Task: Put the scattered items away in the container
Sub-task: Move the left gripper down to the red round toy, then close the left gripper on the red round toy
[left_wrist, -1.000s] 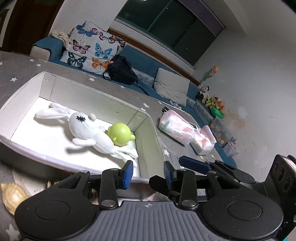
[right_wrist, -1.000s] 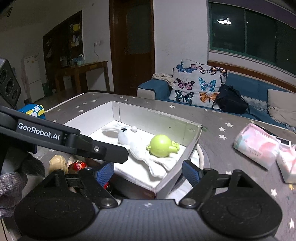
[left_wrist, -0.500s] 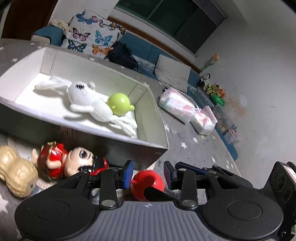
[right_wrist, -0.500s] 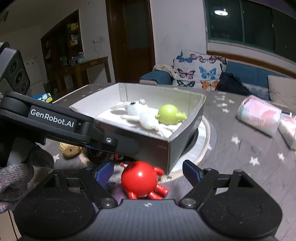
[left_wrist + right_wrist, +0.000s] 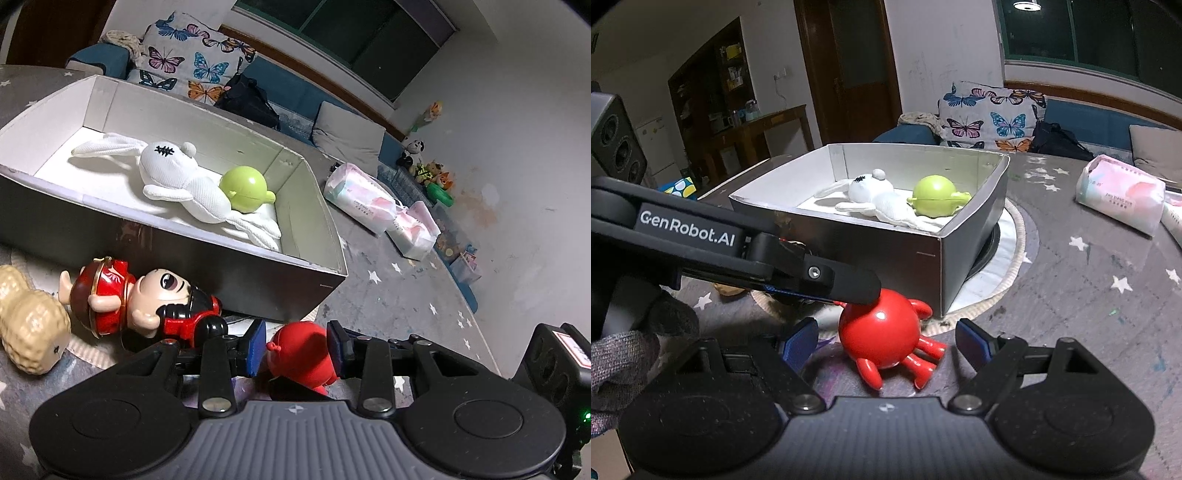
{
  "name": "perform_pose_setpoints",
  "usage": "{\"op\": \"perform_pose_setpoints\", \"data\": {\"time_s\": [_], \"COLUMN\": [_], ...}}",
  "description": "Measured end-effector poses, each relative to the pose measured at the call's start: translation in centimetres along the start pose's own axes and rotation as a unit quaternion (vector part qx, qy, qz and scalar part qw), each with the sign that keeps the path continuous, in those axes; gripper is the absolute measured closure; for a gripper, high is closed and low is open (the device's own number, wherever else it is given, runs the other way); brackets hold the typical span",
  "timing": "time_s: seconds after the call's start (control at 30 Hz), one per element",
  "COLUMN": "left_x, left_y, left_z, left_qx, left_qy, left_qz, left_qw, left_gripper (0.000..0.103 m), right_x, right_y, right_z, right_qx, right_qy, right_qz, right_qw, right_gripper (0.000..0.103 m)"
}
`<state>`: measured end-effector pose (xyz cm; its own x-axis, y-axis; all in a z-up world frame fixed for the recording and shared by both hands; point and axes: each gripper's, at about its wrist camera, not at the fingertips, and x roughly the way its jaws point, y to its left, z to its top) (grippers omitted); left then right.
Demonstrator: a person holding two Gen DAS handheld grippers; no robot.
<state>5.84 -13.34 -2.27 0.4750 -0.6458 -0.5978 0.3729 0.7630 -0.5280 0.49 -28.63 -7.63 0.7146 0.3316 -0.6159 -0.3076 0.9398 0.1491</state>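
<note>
The left tongs sit low over the desk with the red round toy between their blue pads; both pads lie close against its sides, though whether they actually press it I cannot tell. From the right wrist view the same red round toy rests on the desk just outside the near corner of the box, its little legs pointing toward the camera. The right tongs are spread wide – the toy lies between their tips, clear of both pads.

Inside the box lie a white rabbit and a green ball toy, touching each other near the right-hand wall; the left half of the floor is bare. Against the box's near outer wall – left of the red toy – a doll in red lies on its side, and a peanut-shaped toy is just beside it. Right of the box the desk is open as far as the tissue packs.
</note>
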Motion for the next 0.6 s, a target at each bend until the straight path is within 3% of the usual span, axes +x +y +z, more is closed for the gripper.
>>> {"op": "perform_pose_setpoints", "data": {"time_s": [0.6], "left_x": [0.63], "left_y": [0.04], "left_z": [-0.63], "left_qx": [-0.021], "left_qy": [0.001], "left_qz": [-0.014], "left_qw": [0.9997], "left_gripper": [0.063], "right_x": [0.73], "right_y": [0.08], "right_z": [0.09], "right_qx": [-0.008], "right_qy": [0.005], "right_qz": [-0.013], "right_qw": [1.000], "right_gripper": [0.028]}}
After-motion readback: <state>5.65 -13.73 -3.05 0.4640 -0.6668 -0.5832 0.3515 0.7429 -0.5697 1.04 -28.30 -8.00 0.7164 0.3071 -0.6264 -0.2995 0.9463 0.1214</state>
